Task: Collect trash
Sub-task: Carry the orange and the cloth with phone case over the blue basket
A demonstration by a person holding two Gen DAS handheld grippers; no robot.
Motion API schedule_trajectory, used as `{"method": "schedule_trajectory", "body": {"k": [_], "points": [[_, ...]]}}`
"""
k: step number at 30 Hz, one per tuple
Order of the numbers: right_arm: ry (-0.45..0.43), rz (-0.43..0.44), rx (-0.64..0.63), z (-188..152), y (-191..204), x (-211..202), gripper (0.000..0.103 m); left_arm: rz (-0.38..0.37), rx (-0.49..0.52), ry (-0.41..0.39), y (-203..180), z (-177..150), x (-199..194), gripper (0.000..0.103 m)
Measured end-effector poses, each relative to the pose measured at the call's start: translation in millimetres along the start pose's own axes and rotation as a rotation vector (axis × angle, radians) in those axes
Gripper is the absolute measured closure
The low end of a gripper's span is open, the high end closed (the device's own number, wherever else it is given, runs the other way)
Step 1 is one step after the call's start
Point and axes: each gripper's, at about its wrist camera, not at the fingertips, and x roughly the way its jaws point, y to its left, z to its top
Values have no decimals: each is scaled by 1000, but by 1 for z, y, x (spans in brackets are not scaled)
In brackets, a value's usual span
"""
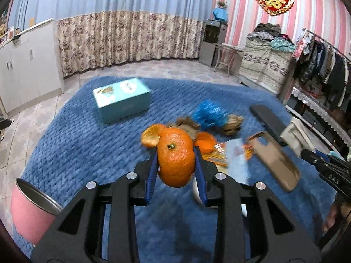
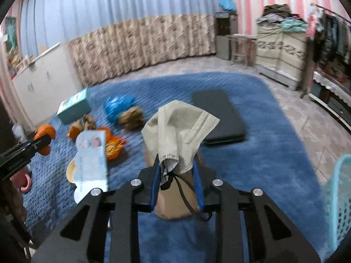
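My left gripper (image 1: pixel 175 153) is shut on an orange mandarin peel (image 1: pixel 175 164), held above the blue rug (image 1: pixel 87 153). In the right wrist view that peel (image 2: pixel 45 138) shows at the far left. My right gripper (image 2: pixel 176 163) is shut on a beige face mask (image 2: pixel 177 127), whose black ear loops hang between the fingers. More trash lies on the rug: loose peel pieces (image 1: pixel 151 137), a crumpled blue plastic bag (image 1: pixel 208 114), brown husks (image 1: pixel 233 125) and an orange wrapper (image 2: pixel 114 146).
A teal box (image 1: pixel 122 99) lies at the rug's far left and a black pad (image 2: pixel 221 116) at its right. A tan phone case (image 1: pixel 276 160) and a pale blue card (image 2: pixel 92 160) lie nearby. A pink metal cup (image 1: pixel 30 212) stands near left, a turquoise mesh basket (image 2: pixel 337 199) near right.
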Motion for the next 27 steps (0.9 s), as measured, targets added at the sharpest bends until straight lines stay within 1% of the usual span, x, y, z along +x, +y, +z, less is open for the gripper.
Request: {"method": "schedule_trajectory", "body": {"k": [3, 6, 10, 12, 15, 17, 20, 21, 23, 27], "points": [[-50, -38, 19, -2, -20, -32, 76, -32, 20, -26, -19, 7, -9, 73], [-84, -85, 14, 2, -41, -54, 76, -68, 49, -49, -44, 12, -17, 73], [-118, -143, 50, 5, -74, -79, 76, -121, 96, -62, -82, 17, -22, 73], [-121, -198, 69, -1, -91, -91, 76, -146, 124, -69, -102, 18, -22, 73], [-138, -227, 123, -8, -114, -107, 76, -195, 164, -74, -139, 19, -22, 73], [-167, -268, 160, -11, -132, -123, 76, -228, 181, -80, -159, 17, -24, 73], [-211, -296, 227, -19, -154, -143, 76, -281, 199, -82, -193, 16, -24, 73], [-225, -317, 250, -23, -163, -151, 76, -305, 204, -80, -206, 15, -24, 73], [-240, -361, 274, -28, -178, -160, 76, -337, 219, -77, -227, 13, -24, 73], [-247, -415, 312, -39, -208, -169, 76, -390, 259, -92, -265, 7, -30, 73]]}}
